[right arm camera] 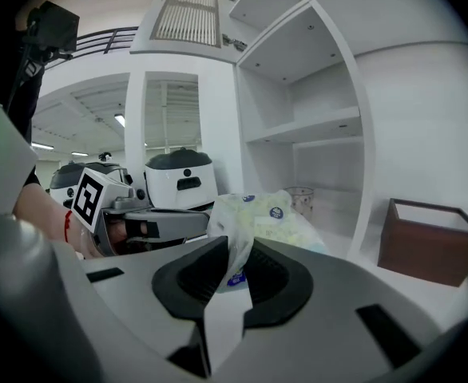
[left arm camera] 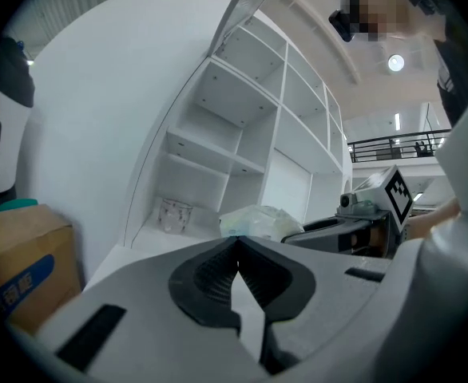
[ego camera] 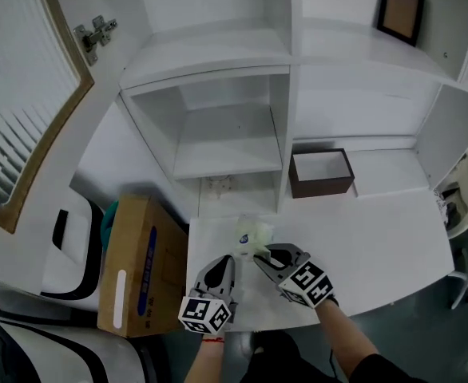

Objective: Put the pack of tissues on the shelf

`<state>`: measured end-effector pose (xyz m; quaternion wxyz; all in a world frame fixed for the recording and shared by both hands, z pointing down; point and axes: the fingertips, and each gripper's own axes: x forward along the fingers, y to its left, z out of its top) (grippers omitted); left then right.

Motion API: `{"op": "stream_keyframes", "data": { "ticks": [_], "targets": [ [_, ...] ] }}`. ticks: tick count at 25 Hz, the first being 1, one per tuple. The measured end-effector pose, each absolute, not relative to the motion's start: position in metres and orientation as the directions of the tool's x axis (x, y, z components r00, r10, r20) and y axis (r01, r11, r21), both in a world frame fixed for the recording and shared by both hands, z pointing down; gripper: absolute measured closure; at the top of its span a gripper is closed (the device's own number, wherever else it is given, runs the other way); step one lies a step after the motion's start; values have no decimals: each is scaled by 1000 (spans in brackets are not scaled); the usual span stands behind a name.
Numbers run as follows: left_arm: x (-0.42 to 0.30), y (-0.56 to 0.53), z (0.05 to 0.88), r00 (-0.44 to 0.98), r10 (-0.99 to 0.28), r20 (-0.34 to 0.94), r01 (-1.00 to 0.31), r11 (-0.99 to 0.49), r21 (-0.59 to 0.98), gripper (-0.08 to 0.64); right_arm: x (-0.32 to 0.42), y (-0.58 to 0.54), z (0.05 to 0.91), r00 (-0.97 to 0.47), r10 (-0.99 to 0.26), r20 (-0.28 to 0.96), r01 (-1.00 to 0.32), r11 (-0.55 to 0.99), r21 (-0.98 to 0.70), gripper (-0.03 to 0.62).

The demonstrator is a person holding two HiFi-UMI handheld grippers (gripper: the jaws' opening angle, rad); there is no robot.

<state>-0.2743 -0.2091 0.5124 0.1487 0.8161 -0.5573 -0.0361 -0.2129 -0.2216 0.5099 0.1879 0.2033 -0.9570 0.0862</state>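
White shelving (ego camera: 226, 162) fills the wall ahead, its open compartments stacked above a white table (ego camera: 378, 238). A cardboard box (ego camera: 142, 262) stands on the floor just left of the table, and a dark brown open box (ego camera: 322, 174) sits at the table's back.

The right hand-held gripper (ego camera: 258, 255) has its jaws nearly together, pinching the loose wrapper at the near end of the pack of tissues (ego camera: 252, 233). The left hand-held gripper (ego camera: 230, 259) lies just beside it with its jaws closed on nothing.

The pack is over the near part of the table, in front of the lowest compartment. Whether it rests on the table or hangs just clear, I cannot tell. A small glass (ego camera: 218, 183) stands in that compartment.

By my reading, the grasp is made and the carry to the shelf is the step in hand. The next move calls for lifting the pack forward onto a free board, clear of the glass.

From the right gripper view, the pack's long axis seems to run away from the jaws, its far end pointing toward the shelving.
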Motion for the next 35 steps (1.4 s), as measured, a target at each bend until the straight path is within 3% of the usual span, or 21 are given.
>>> {"op": "stream_keyframes", "data": {
  "ticks": [24,31,35],
  "targets": [
    [-273,-320,539,436,-893,110,-882,-399,252,555,-244,-362,571,-762,-417,496,-486,874,-12,535],
    [-274,-327,540,448,-889,100,-869,-406,284,555,-247,-374,581,-711,-472,521,-482,867,128,531],
    [-276,-327,538,451,-887,101,-864,-406,298,554,-244,-380,576,-695,-527,489,-541,831,128,490]
  ]
}}
